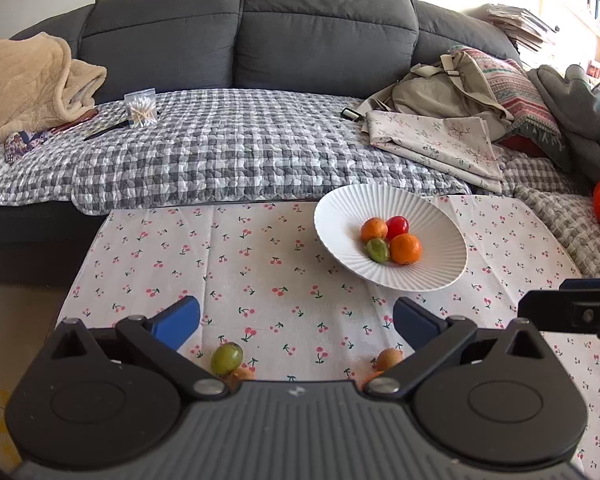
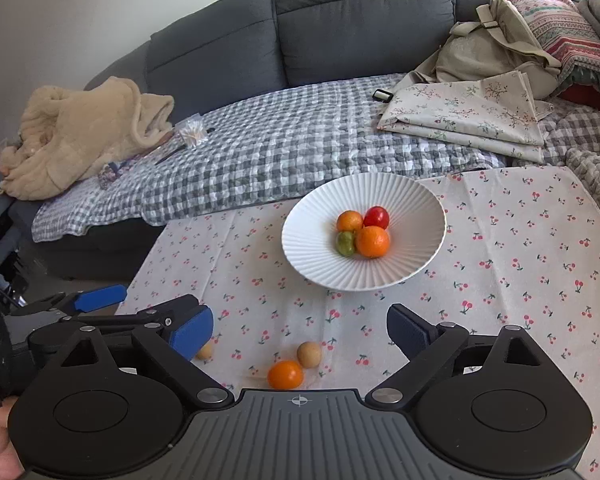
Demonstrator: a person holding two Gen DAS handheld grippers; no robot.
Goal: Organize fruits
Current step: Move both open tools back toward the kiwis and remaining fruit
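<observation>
A white ribbed bowl (image 1: pixel 340 220) (image 2: pixel 312 232) on the cherry-print tablecloth holds two oranges, a red fruit (image 1: pixel 398 225) (image 2: pixel 377 217) and a green fruit (image 1: pixel 377 249) (image 2: pixel 345 243). My left gripper (image 1: pixel 296 320) is open and empty; a green grape (image 1: pixel 227 358) and a tan fruit (image 1: pixel 389 358) lie on the cloth near its base. My right gripper (image 2: pixel 300 330) is open and empty above a small orange (image 2: pixel 285 374) and a tan fruit (image 2: pixel 309 354). Another small fruit (image 2: pixel 205 351) peeks out beside its left finger.
The other gripper shows at each view's edge (image 1: pixel 572 308) (image 2: pixel 80 304). Behind the table is a grey sofa (image 1: pixel 284 36) with a checkered quilt, a beige blanket (image 1: pixel 24 84), a bag (image 1: pixel 440 88), folded cloth (image 2: pixel 472 116) and a cotton-swab box (image 1: pixel 141 110).
</observation>
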